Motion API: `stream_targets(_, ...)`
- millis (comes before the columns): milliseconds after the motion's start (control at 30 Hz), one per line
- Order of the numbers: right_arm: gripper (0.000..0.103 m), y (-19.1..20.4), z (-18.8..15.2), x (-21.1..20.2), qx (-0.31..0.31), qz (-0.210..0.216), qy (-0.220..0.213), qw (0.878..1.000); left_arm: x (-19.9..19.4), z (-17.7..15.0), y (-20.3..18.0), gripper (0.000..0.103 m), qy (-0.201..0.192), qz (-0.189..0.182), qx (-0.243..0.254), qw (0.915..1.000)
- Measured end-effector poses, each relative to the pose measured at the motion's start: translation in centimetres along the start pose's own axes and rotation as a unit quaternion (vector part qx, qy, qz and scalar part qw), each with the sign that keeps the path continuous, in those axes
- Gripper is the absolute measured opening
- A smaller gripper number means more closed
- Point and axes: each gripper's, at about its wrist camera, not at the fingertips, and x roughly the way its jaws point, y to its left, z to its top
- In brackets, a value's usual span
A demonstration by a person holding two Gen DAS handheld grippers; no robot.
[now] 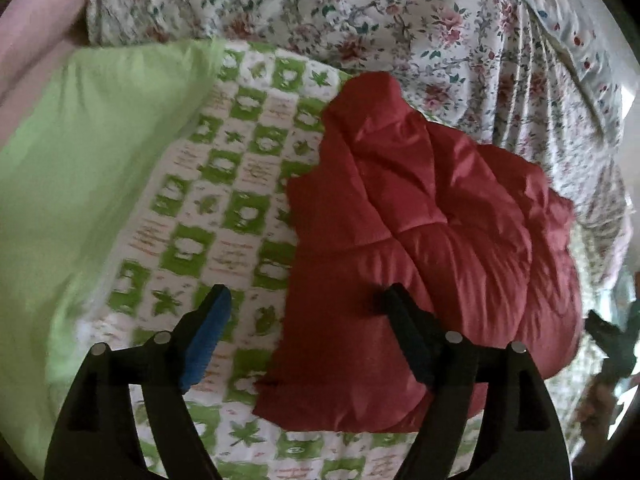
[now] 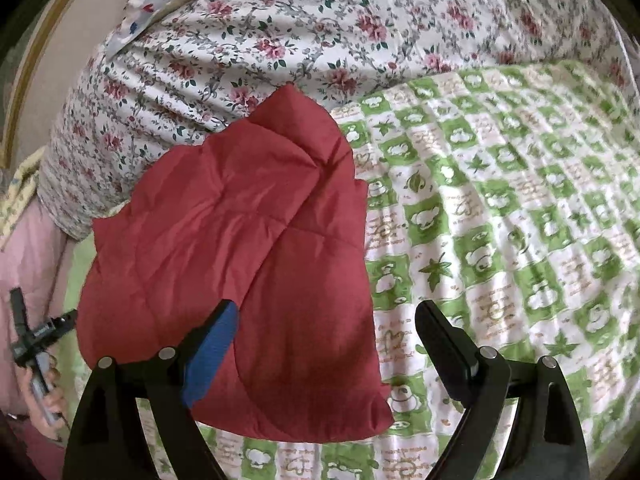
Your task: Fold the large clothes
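Both grippers, left gripper (image 1: 304,300) and right gripper (image 2: 326,316), gape empty above the folded red quilted garment (image 1: 420,240) on a green-checked sheet (image 1: 224,184); floral bedding (image 1: 360,12) behind, perhaps a green pillow (image 1: 80,152) beside.

Free room: the green-and-white checked blanket (image 2: 500,216) lies flat and bare across the right half of the right wrist view; a gripper could pass low over it anywhere there.

Obstacles: the red padded garment (image 2: 240,264) sits as a thick folded bundle on the blanket. Behind it, a floral-print quilt (image 2: 280,40) rises in a heaped ridge and closes off the far side. In the left wrist view a plain light-green pillow (image 1: 80,168) bulks up along the left edge, leaving a checked strip between pillow and garment (image 1: 420,240).
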Motion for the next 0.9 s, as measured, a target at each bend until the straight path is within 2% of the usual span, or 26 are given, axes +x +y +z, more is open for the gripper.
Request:
stream_targets(100, 0.091, -1.2, 0.3, 1.6, 0.025, 0.017, 0.023, 0.999, 1.4, 0.2, 0.8, 0.083, 0.020, -0.042, -0.026, 0.9986)
stream_targets(300, 0.091, -2.7, 1.1, 5.6, 0.080, 0.077, 0.073, 0.991, 3.8, 0.9, 1.0, 0.086, 0.039, -0.091, -0.053, 0.9936)
stream_targets(367, 0.097, -2.8, 1.4, 6.5, 0.088, 0.092, 0.082, 0.988, 4.7, 1.2, 1.2, 0.089, 0.046, -0.109, -0.068, 0.9906)
stream_targets(433, 0.098, -2.9, 1.6, 7.4, 0.103, 0.119, 0.092, 0.983, 5.6, 1.4, 1.5, 0.090, 0.055, -0.135, -0.092, 0.9849)
stream_targets(500, 0.098, -2.6, 1.6, 8.2, 0.115, 0.144, 0.104, 0.977, 6.8, 1.5, 1.6, 0.090, 0.067, -0.174, -0.117, 0.9756)
stream_targets(567, 0.095, -2.0, 1.5, 8.7, 0.112, 0.156, 0.111, 0.975, 7.9, 1.4, 1.0, 0.090, 0.079, -0.193, -0.119, 0.9707)
stream_targets(600, 0.093, -1.5, 1.3, 8.8, 0.108, 0.158, 0.110, 0.975, 8.1, 1.4, 0.5, 0.090, 0.081, -0.190, -0.113, 0.9718)
stream_targets(633, 0.086, -1.2, 1.2, 8.7, 0.104, 0.155, 0.110, 0.976, 7.8, 1.5, -0.3, 0.087, 0.075, -0.178, -0.095, 0.9766)
stream_targets(700, 0.076, -0.9, 1.3, 8.4, 0.104, 0.151, 0.109, 0.977, 6.8, 1.5, -1.6, 0.070, 0.063, -0.164, -0.067, 0.9822)
stream_targets(767, 0.057, -0.6, 1.3, 7.5, 0.106, 0.153, 0.111, 0.976, 6.1, 1.7, -2.2, 0.058, 0.058, -0.159, -0.057, 0.9840)
stream_targets(833, 0.048, -0.2, 1.5, 6.6, 0.100, 0.153, 0.107, 0.977, 5.4, 1.8, -2.7, 0.050, 0.053, -0.153, -0.046, 0.9857)
stream_targets(900, 0.044, 0.3, 1.5, 5.6, 0.093, 0.150, 0.105, 0.979, 4.2, 1.9, -3.2, 0.044, 0.046, -0.149, -0.038, 0.9870)
